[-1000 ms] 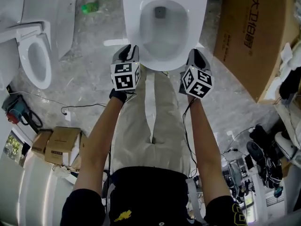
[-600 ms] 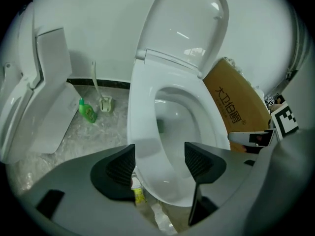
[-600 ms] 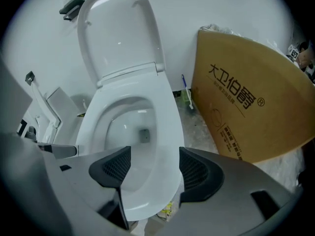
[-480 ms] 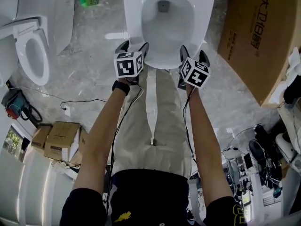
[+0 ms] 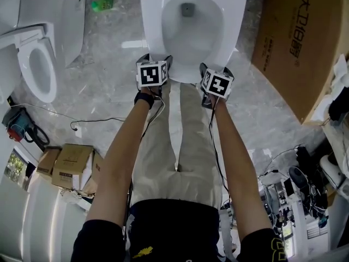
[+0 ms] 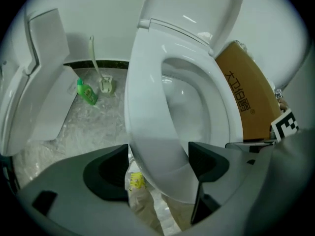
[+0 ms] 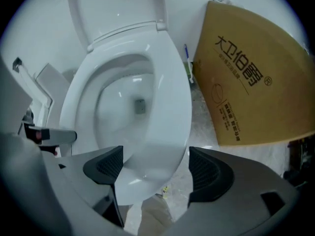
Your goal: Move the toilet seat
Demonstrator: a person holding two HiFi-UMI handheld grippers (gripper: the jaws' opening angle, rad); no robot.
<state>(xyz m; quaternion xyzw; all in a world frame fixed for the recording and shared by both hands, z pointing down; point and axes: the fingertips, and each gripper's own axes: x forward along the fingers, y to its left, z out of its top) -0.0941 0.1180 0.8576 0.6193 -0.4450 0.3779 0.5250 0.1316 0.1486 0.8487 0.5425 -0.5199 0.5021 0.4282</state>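
Both tongs have jaws opening, pads off the toilet seat, whose front rim sits between each pair: left tongs at its front-left curve, right tongs at its front-right, about equally near. It lies flat straight ahead, its long axis running away from them, nose toward the tongs, hinge by the raised lid beyond.

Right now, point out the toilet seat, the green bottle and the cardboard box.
toilet seat (image 6: pixel 147 122), left gripper view, left side of its ring.
green bottle (image 6: pixel 88 94), left gripper view, its body.
cardboard box (image 7: pixel 251 92), right gripper view, its printed face.
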